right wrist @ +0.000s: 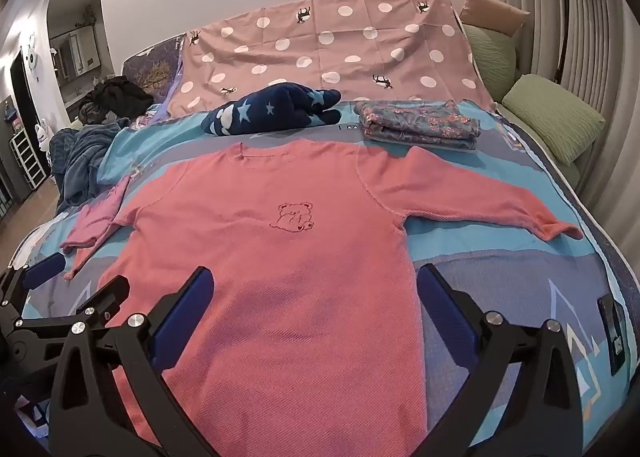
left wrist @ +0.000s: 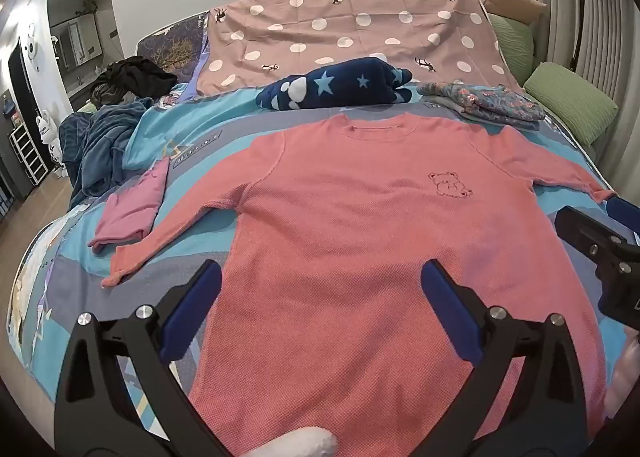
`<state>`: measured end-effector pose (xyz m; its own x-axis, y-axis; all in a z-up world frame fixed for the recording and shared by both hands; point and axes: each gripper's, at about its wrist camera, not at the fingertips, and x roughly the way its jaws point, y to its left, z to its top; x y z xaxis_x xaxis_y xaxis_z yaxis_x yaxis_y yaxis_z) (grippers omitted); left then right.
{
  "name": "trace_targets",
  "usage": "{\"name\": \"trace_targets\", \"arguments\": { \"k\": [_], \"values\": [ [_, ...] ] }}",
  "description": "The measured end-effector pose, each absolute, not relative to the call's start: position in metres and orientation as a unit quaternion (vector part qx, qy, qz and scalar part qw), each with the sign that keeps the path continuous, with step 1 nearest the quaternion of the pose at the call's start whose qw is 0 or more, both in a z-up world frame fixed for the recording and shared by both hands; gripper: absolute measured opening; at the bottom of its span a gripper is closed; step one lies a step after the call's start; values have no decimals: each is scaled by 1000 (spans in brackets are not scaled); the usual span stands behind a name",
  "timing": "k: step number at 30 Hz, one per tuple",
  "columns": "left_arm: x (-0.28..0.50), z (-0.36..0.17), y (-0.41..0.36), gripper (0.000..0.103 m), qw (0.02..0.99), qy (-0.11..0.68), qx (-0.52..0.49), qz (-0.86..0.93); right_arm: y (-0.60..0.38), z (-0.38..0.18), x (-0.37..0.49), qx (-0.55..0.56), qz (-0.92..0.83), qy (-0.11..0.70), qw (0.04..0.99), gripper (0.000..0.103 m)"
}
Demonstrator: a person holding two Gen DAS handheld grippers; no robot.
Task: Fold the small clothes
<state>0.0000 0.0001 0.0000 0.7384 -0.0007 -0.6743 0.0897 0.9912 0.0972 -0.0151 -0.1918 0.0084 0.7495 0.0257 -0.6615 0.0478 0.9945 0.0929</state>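
Observation:
A pink long-sleeved top with a small bear drawing lies flat, face up, on the bed, both sleeves spread out; it also shows in the right wrist view. My left gripper is open and empty, hovering over the top's lower left part. My right gripper is open and empty over the lower right part. The right gripper shows at the right edge of the left wrist view; the left gripper shows at the left edge of the right wrist view.
A small folded pink garment lies left of the top. A navy star-patterned bundle and a folded floral garment lie behind the collar. A crumpled blue blanket is at the left, green pillows at the right.

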Motion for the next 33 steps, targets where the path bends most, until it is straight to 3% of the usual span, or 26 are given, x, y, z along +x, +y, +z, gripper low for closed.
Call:
{"name": "trace_targets", "arguments": {
  "k": [33],
  "values": [
    [-2,-2,8,101,929,365,46,-28,-194,11,-19,59,-11,345,937,102]
  ]
}}
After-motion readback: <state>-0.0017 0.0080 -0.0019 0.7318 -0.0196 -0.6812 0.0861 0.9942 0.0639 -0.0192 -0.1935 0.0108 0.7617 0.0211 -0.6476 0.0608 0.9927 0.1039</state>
